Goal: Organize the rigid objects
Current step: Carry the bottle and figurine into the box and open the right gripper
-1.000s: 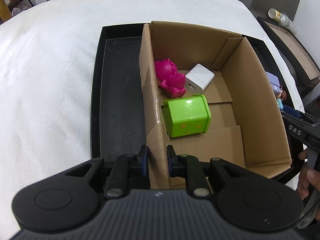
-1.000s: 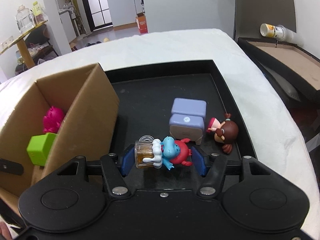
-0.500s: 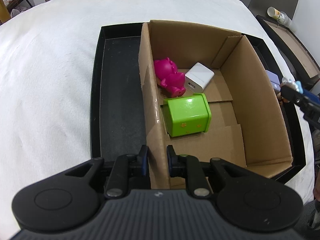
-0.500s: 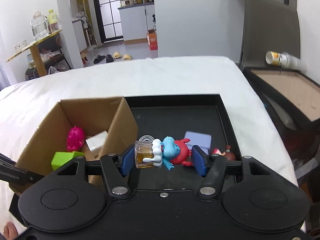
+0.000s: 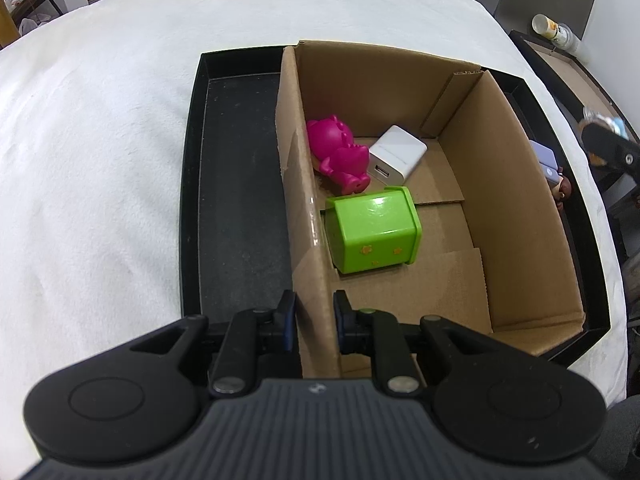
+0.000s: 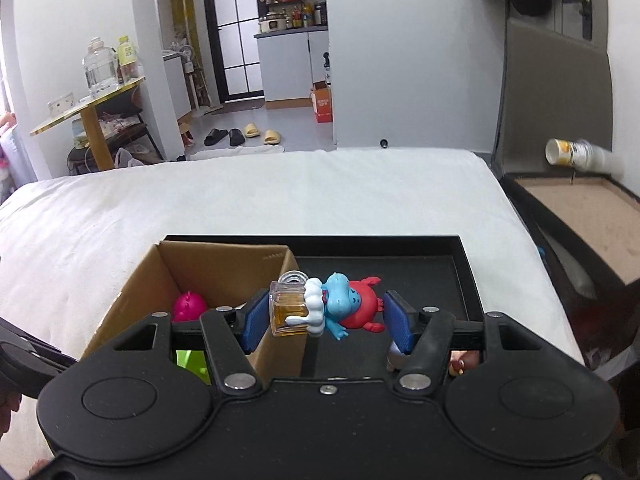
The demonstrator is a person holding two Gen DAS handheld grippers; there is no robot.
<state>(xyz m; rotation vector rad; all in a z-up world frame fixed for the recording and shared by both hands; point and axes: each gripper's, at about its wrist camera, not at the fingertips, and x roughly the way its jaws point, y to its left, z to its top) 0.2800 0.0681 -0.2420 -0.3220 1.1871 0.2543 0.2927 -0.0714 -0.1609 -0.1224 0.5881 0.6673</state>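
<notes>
My left gripper (image 5: pixel 315 312) is shut on the near left wall of an open cardboard box (image 5: pixel 516 216) that stands in a black tray (image 5: pixel 236 184). In the box lie a pink pig toy (image 5: pixel 338 156), a white charger (image 5: pixel 398 154) and a green toy bin (image 5: pixel 374 230). My right gripper (image 6: pixel 326 314) is shut on a blue figurine with a small amber bottle (image 6: pixel 320 306), held in the air above the tray (image 6: pixel 460 280), just right of the box's wall (image 6: pixel 224 264). It shows at the right edge of the left wrist view (image 5: pixel 608 144).
The tray lies on a white cloth-covered surface (image 5: pixel 100 140). A purple toy block (image 5: pixel 546 158) and a brown-haired doll (image 5: pixel 564 190) lie in the tray right of the box. A dark open case (image 6: pixel 580 216) with a lying cup (image 6: pixel 572 156) stands to the right.
My right gripper has risen from the tray floor with the figurine in it and now tilts up towards the room. My left gripper has kept its hold on the box wall.
</notes>
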